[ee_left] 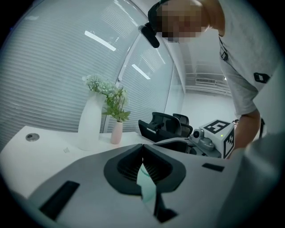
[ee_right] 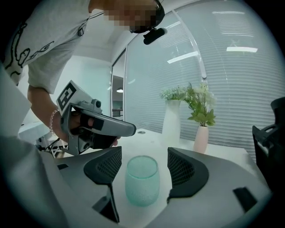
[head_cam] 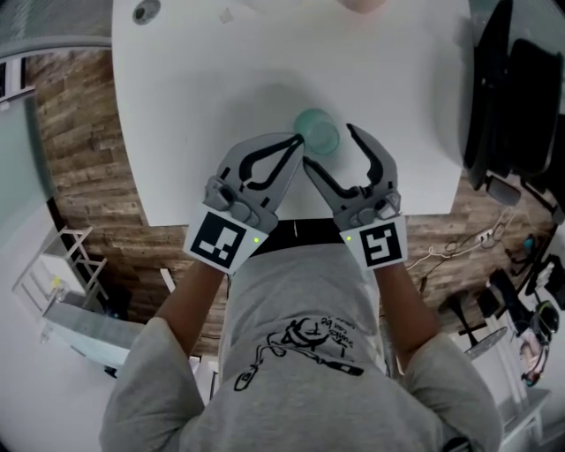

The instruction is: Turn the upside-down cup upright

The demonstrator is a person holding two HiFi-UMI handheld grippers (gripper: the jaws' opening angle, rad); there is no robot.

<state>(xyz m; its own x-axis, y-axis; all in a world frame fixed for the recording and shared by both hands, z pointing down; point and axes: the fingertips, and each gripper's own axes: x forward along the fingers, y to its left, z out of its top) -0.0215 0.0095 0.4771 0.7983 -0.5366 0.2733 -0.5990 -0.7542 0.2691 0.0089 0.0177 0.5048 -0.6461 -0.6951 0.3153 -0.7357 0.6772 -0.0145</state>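
Close to the near edge of the white tabletop [head_cam: 203, 106] stands the teal frosted-glass cup [ee_right: 141, 180], on end and apart from everything else on the surface. Its top shows as a pale disc, and I cannot tell whether that is a mouth or a base, nor whether anything is inside. The right gripper [ee_right: 143, 162] has its fingers [ee_right: 104, 167] spread wide, one on either side of the cup, with a clear gap between each pad and the glass. The left gripper [head_cam: 298, 144] has its fingers closed together with nothing between them. Their tips sit just beside the cup on its left, and only a sliver of teal shows past them in the left gripper view.

Farther back, a tall white vase [ee_right: 171, 122] holds pale small blossoms. Just beside it, a small pink vase [ee_right: 201, 139] holds green leafy sprigs. Both are well apart from the cup.

Bare white surface lies around and beyond the cup toward the vases, and out to the left as far as a small round fitting [head_cam: 146, 11] near the far left corner. The near edge runs just behind the two grippers, at the person's body. A wood-plank floor [head_cam: 79, 150] shows past the left edge. A black office chair [head_cam: 516, 97] crowds the right edge.
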